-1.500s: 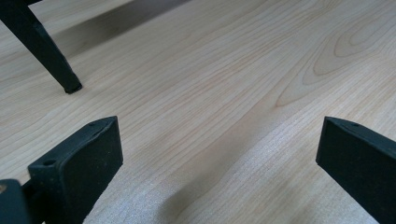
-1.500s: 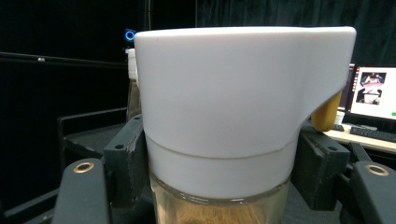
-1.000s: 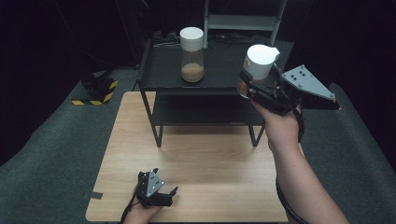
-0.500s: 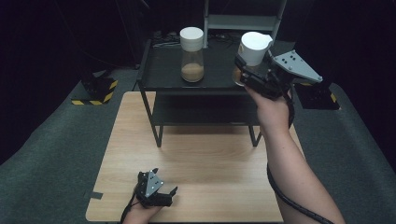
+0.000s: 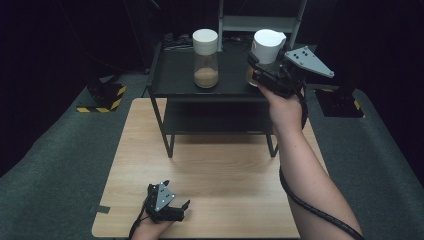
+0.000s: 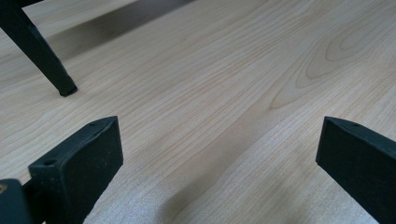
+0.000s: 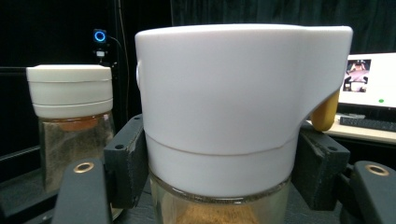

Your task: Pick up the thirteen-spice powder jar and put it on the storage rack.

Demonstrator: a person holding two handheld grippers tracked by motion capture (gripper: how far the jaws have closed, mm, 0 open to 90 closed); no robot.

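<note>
Black shelf top [image 5: 175, 80] — white-lidded jar [image 5: 267, 46] clamped in right hand-held gripper [image 5: 260, 70]

The right hand-held gripper [image 5: 261, 67] has carried the jar with the white spouted lid [image 5: 267, 46] leftward along the black shelf [image 5: 175, 85], from beyond the shelf's right end to over its right part, and so nearer the other jar [image 5: 205, 57] standing on the shelf. The tilt the spouted jar had has mostly gone; it now looks about upright. Whether its base touches the shelf top is hard to tell. The person's forearm [image 5: 305, 165] has swung left with it.
</note>
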